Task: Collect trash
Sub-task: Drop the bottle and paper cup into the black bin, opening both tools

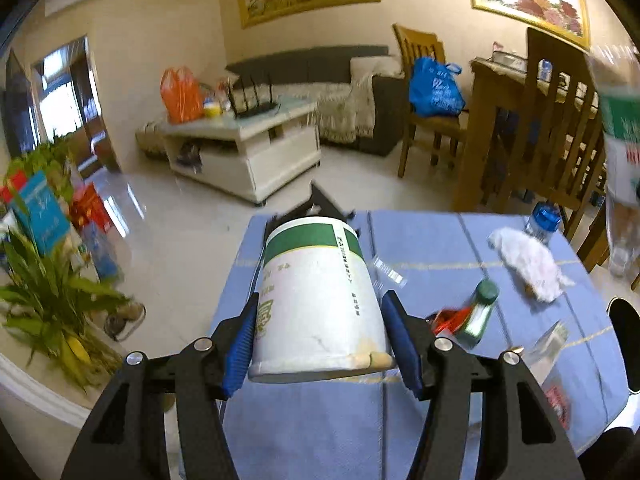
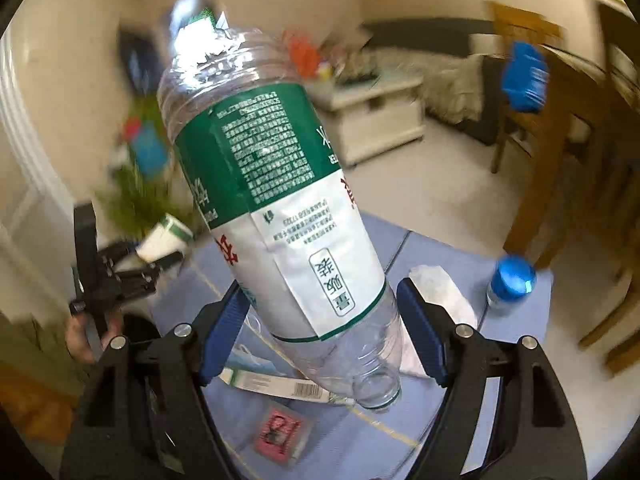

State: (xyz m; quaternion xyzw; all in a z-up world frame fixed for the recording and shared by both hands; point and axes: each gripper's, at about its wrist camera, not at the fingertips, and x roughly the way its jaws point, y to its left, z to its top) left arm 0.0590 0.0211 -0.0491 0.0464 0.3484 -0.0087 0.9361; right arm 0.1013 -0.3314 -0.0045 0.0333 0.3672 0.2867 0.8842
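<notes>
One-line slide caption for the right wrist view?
Right gripper grips a clear, capless plastic bottle above the blue tablecloth strewn with trash.

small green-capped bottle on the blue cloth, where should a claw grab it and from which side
Grip the small bottle across its body, just below the green cap, coming from above. It lies on its side on the blue cloth, so its round flanks are exposed; red wrapper crowds its lower end.
</notes>
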